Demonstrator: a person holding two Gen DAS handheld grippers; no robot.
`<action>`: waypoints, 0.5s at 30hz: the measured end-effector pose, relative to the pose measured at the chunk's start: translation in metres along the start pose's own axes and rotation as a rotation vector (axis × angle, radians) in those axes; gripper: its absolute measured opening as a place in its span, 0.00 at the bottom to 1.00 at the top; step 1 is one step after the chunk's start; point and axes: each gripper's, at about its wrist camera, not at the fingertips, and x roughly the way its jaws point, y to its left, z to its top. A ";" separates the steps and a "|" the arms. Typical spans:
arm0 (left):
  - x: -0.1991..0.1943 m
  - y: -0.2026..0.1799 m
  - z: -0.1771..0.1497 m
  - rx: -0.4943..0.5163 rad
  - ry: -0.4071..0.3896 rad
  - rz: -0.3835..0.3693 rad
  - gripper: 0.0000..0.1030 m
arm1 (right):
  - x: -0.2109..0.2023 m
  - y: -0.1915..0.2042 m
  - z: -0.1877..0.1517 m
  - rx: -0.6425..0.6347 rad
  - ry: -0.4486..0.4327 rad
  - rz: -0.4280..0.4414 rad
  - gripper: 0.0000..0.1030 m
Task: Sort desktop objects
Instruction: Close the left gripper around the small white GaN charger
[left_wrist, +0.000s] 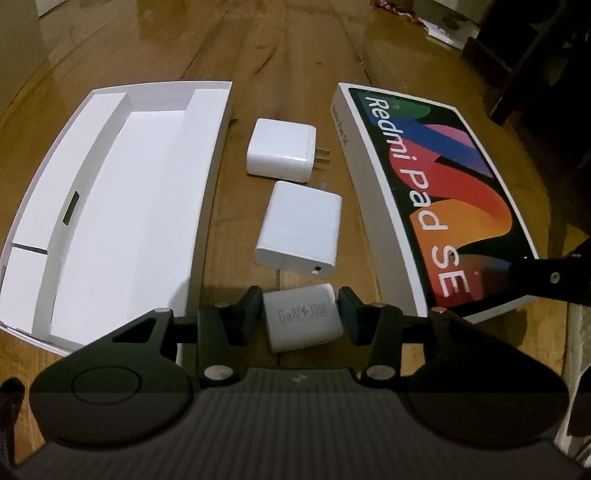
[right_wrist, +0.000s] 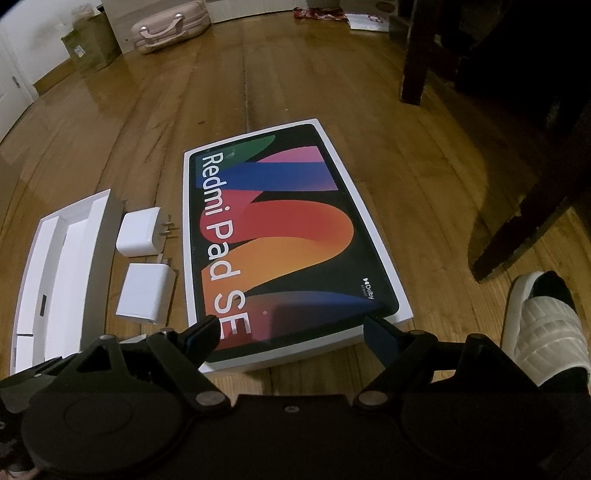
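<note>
Left tongs (left_wrist: 302, 314) clamped on small white GaN charger cube (left_wrist: 301, 316), on wooden floor (left_wrist: 295, 55) beside open white box tray (left_wrist: 110, 192).
Shallow, slightly skewed hold: cube may twist free when lifted. Right tongs (right_wrist: 291, 332) gape empty over colourful tablet box lid (right_wrist: 288, 240).

three white chargers lie in a row on the wooden floor (left_wrist: 288, 55), between an open white box tray (left_wrist: 110, 206) on the left and a box lid (left_wrist: 436, 192) printed "redmi pad se" on the right. the far charger (left_wrist: 279, 147) lies flat with its metal prongs pointing toward the lid. the middle charger (left_wrist: 299, 229) lies flat, its port end facing the camera. the near charger (left_wrist: 301, 317), smaller and marked "gan", sits between the fingers of the left hand-held gripper (left_wrist: 301, 314), whose pads touch its sides. the tray holds white dividers and the lid lies face up.
</note>
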 end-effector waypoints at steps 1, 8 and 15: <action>0.000 -0.001 0.000 0.004 -0.001 0.002 0.43 | 0.000 0.000 0.000 0.001 0.000 0.000 0.86; 0.000 0.001 -0.003 -0.025 0.033 0.004 0.42 | 0.001 -0.001 0.000 0.000 0.003 -0.003 0.86; 0.000 -0.004 -0.002 0.019 0.064 0.037 0.50 | 0.001 -0.001 0.000 0.002 0.006 -0.003 0.86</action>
